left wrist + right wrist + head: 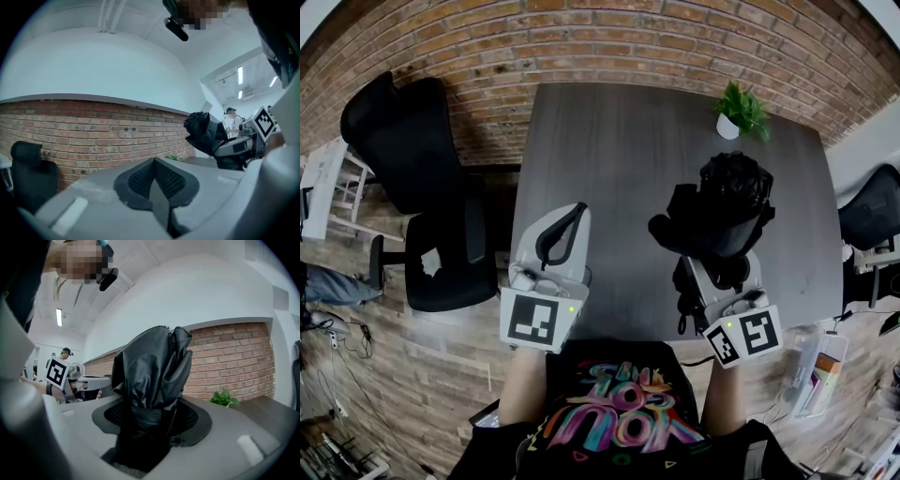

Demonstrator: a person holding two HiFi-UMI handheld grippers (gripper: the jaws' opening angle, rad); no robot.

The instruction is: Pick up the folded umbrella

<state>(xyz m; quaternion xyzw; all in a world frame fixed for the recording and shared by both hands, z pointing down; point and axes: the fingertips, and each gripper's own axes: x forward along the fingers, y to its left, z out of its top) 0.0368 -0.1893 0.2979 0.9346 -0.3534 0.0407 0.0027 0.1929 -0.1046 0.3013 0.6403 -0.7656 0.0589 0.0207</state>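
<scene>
Your right gripper (151, 420) is clamped on the umbrella (152, 364), which is held over the table (609, 159). Squeeze firmly and lift without tilting (the slick, crumpled black fabric is soft and could slide in the jaws). Your left gripper (154, 180) is closed and empty.

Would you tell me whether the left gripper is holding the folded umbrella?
No, the left gripper has its jaws together on nothing; the folded umbrella sits clamped in the right gripper.
</scene>
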